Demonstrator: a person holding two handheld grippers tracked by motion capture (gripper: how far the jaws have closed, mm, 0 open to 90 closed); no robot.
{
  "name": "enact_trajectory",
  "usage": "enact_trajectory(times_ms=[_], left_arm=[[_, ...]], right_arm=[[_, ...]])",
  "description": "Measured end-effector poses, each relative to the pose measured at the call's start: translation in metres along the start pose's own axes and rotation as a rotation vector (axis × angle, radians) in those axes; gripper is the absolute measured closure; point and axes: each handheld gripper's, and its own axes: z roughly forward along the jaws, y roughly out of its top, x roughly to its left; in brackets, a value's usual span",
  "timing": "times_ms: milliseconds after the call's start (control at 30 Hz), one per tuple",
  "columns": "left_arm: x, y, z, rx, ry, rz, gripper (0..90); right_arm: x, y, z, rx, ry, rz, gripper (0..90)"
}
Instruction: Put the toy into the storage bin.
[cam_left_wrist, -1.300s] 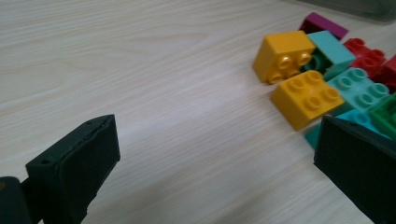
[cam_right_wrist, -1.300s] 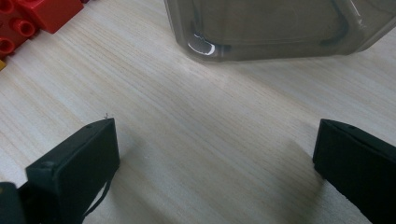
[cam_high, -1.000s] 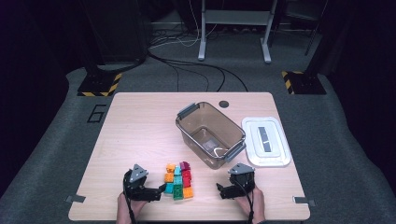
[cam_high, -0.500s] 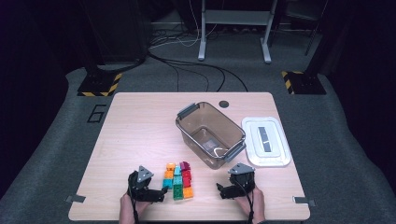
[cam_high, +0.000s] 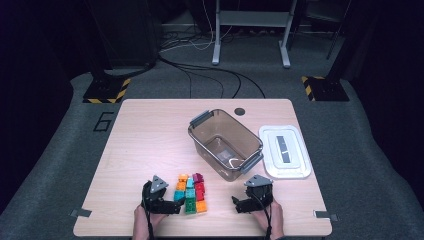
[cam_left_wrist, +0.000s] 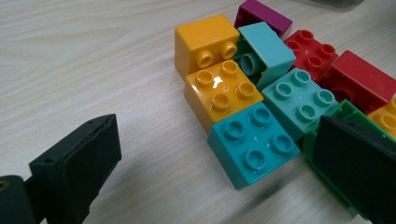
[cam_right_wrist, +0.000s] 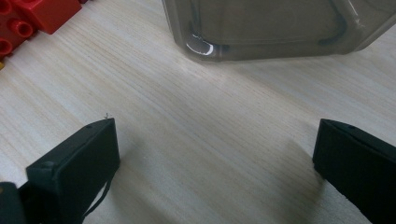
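Overhead, a pale wooden table (cam_high: 150, 130) stands on grey carpet in a dark room; cables lie on the floor at 12 o'clock; the toy bricks (cam_high: 190, 192), orange, teal, red, green and purple, lie packed together near the 6 o'clock edge; the left gripper (cam_left_wrist: 219, 163) has jaws apart around the teal brick (cam_left_wrist: 254, 142); the right gripper (cam_right_wrist: 217, 161), jaws apart, faces the clear bin (cam_high: 225, 145).
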Motion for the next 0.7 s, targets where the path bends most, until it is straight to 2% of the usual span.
enact_trajectory(times_ms=[100, 167, 200, 267, 433, 700], left_arm=[[-0.0001, -0.0005, 0.0019, 0.001, 0.001, -0.003, 5.9], [0.0011, -0.0017, 0.0016, 0.001, 0.0, -0.003, 10.6], [0.0017, -0.0022, 0.0008, 0.0, -0.008, -0.005, 16.2], [0.0026, -0.003, -0.0001, -0.008, -0.004, -0.007, 17.3], [0.0031, -0.0034, -0.0007, -0.012, -0.001, -0.005, 29.6], [0.0067, -0.0069, -0.0044, -0.032, 0.029, -0.022, 48.7]], right_arm=[[-0.0001, 0.0, 0.0001, -0.001, 0.0, -0.002, 0.0], [0.0, 0.0, 0.0, -0.001, 0.0, -0.002, 0.0], [-0.0001, 0.0, 0.0001, -0.001, 0.0, -0.002, 0.0], [-0.0001, 0.0, 0.0002, -0.001, 0.001, -0.002, 0.0], [0.0, 0.0, 0.0, 0.0, 0.0, 0.0, 0.0], [-0.0002, 0.0, 0.0, -0.003, 0.002, -0.006, 0.1]])
